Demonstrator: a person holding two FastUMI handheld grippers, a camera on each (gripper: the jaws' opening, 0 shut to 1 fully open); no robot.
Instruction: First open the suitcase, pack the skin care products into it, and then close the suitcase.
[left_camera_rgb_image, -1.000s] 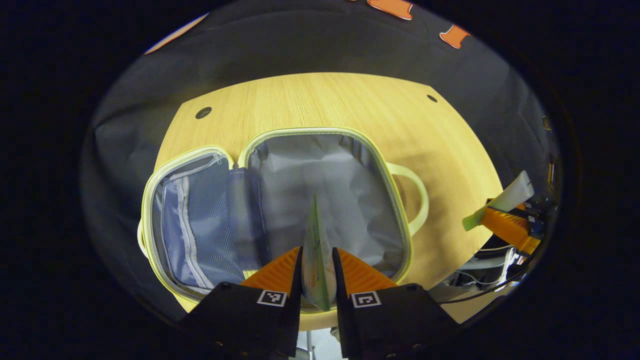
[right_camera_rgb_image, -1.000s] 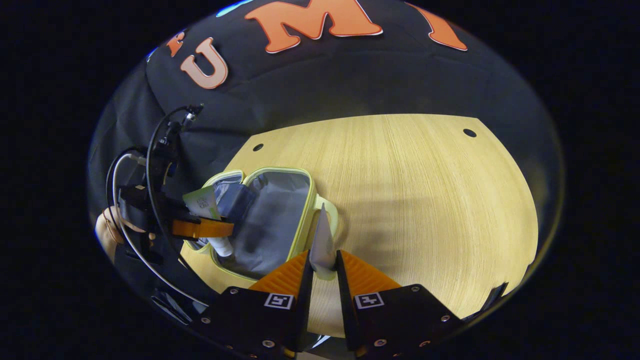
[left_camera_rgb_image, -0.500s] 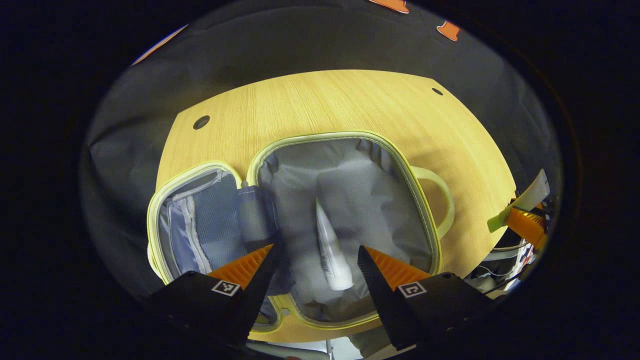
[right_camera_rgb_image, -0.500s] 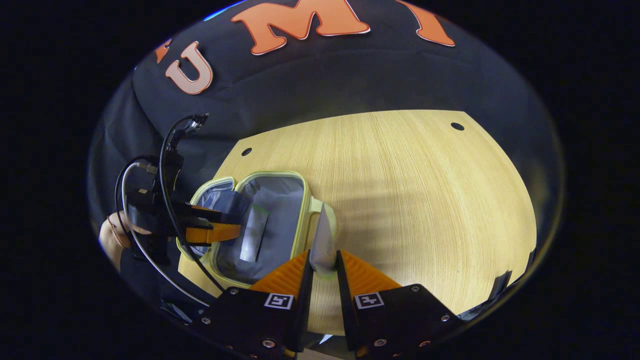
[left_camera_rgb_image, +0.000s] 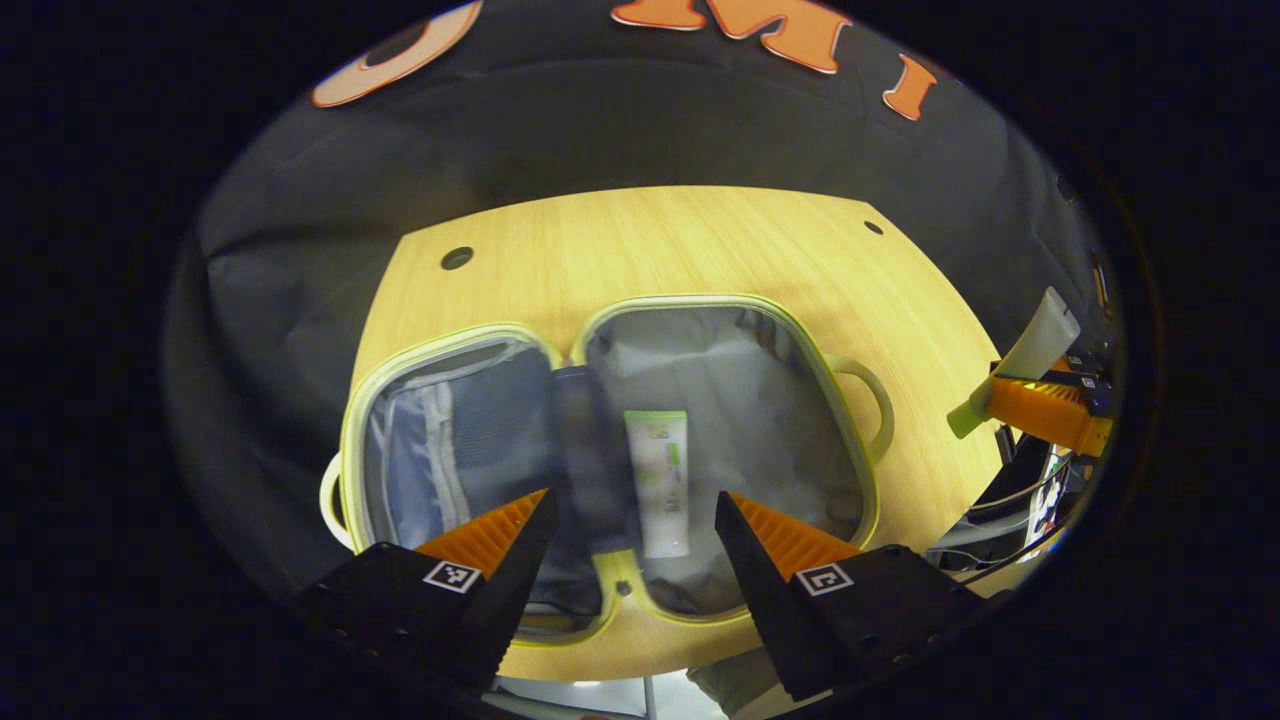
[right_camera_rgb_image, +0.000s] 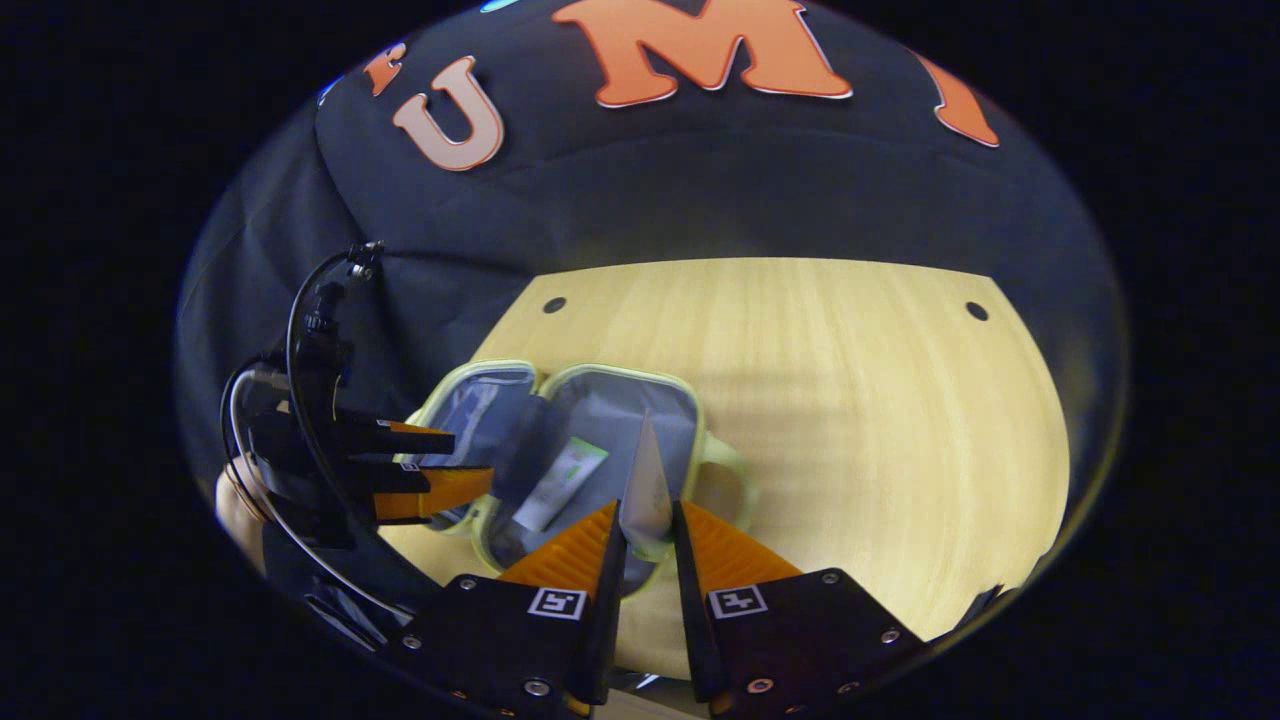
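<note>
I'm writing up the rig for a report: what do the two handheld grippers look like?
Each gripper has a black body with two wedge-shaped, ribbed fingers and a small square black-and-white marker at each finger's base. The left gripper and right gripper look alike. In the right gripper view, black and white cables loop off the left gripper's body.

You have a pale yellow-green trimmed soft suitcase (left_camera_rgb_image: 610, 470) lying open on your light wood-grain table (left_camera_rgb_image: 700, 240); its lining is plain grey in the right half and bluish grey with a mesh pattern and a pale zip strip in the left half. Your white tube with a green band and green markings (left_camera_rgb_image: 661, 480) lies in the grey half. The second white tube with a pale green end (right_camera_rgb_image: 646, 490) sits in your right gripper (right_camera_rgb_image: 647, 535).
</note>
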